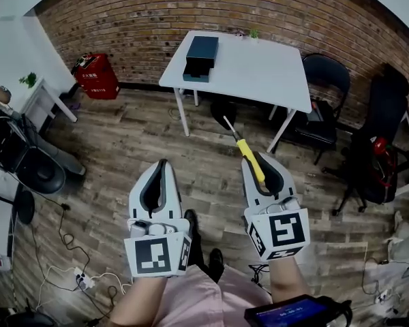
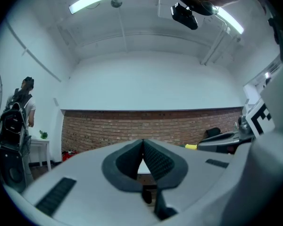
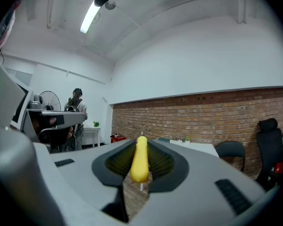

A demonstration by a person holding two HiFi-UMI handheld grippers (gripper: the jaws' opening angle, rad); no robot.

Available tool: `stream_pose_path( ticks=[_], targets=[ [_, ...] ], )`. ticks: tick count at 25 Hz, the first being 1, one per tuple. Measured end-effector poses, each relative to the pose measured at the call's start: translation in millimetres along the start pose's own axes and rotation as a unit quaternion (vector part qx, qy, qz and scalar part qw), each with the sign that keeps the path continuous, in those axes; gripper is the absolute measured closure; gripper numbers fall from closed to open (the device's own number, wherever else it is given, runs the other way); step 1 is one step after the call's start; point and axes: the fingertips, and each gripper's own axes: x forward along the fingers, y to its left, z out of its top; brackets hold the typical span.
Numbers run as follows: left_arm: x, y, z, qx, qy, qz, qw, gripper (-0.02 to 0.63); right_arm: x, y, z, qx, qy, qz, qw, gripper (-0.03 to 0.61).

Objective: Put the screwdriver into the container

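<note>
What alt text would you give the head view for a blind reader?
The right gripper clamps a yellow-handled metal screwdriver, aimed at a white rectangular table carrying a dark teal box-shaped container. The left gripper is shut and empty.

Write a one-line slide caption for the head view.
The right gripper holds a yellow-handled screwdriver aimed toward the white table and its dark container; left gripper shut, empty.

Unseen: container [image 1: 202, 56] interior; screwdriver [image 1: 249, 157] tip too small.
</note>
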Motion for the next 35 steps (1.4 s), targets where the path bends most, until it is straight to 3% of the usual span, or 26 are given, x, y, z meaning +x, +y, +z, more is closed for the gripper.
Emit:
stream_pose_path(
  ticks=[14,24,35],
  targets=[
    [141.3,79.9,-66.7,-0.024,0.048,0.000,0.9985,0.604,162.2,-12.8,-35.3,0.008,0.051,0.006,0.999,0.497],
    [243.1,132.2,-54.5,-0.027,0.030,-0.032,0.9987,0.604,258.1,-30.5,-1.2,-0.009,0.044,-0.031,0.998,0.497],
    [300.2,135.6,-63.7,-0.028,0.033,-0.054,0.9976,0.604,298.5,-63.2,4.9,-0.010,0.045,-0.061,0.997,0.497]
  ],
)
